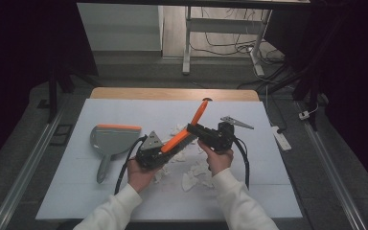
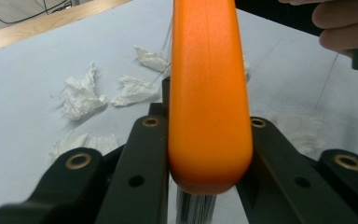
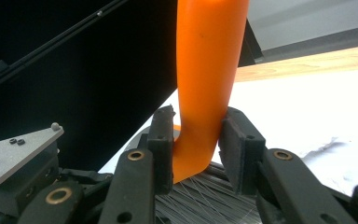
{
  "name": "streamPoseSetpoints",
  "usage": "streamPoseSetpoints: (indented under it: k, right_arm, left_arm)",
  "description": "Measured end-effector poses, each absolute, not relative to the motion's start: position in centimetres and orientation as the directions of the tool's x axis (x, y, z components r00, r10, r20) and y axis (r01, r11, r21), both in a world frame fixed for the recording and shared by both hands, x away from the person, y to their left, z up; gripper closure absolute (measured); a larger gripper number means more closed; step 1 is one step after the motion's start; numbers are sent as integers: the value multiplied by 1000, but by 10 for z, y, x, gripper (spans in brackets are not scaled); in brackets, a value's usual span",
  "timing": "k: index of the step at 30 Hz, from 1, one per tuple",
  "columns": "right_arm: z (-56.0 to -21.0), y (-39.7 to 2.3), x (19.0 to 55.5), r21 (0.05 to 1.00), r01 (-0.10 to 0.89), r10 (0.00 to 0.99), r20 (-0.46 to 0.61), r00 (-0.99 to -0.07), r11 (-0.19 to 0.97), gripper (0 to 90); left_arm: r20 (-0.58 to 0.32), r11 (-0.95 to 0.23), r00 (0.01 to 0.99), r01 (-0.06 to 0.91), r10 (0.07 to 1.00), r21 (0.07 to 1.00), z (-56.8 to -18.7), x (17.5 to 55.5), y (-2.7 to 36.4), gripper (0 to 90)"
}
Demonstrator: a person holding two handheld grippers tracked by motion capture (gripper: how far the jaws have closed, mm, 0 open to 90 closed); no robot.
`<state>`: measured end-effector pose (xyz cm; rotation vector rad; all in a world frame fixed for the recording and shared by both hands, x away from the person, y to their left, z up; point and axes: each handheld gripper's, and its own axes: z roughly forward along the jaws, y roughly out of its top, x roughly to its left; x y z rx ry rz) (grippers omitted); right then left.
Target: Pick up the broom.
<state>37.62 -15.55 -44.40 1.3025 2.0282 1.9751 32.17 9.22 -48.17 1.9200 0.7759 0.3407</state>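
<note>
Holding one orange brush (image 1: 188, 128) between them, both grippers sit mid-table, above the white mat (image 1: 67, 191). Left gripper (image 1: 154, 152) is clamped on the wide head end w/ jaws on both sides; right gripper (image 1: 202, 133) is clamped on the neck where the handle bends, just above the bristles. Brush's long axis runs diagonally, low at the person's left, handle tip up and away to the right. Both hands are on it, so neither is nearer. Judgement: next move prob. hinges on which gripper lets go. Brush is smooth, glossy plastic w/ fine grey bristles. Paper scraps (image 1: 189, 180) look crumpled, light, soft. Grey dustpan (image 1: 114, 140), orange-rimmed, lies flat well to the left.
</note>
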Motion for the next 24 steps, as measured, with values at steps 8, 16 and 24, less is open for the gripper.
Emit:
streamPoseSetpoints:
  k: [8,16,24]
  right_arm:
    - [-445,-156,376,836,529,561,510,-653,-145,656]
    - [-445,-156,377,848,517,562,484,-670,-115,546]
    - [-426,-173,367,920,384,616,261,-743,73,455]
  left_arm:
    - [-112,-301,762,381,638,874,-482,323,95,792]
    - [-110,-320,762,393,638,862,-479,325,105,793]
    - [-81,-382,783,388,617,839,-472,327,119,794]
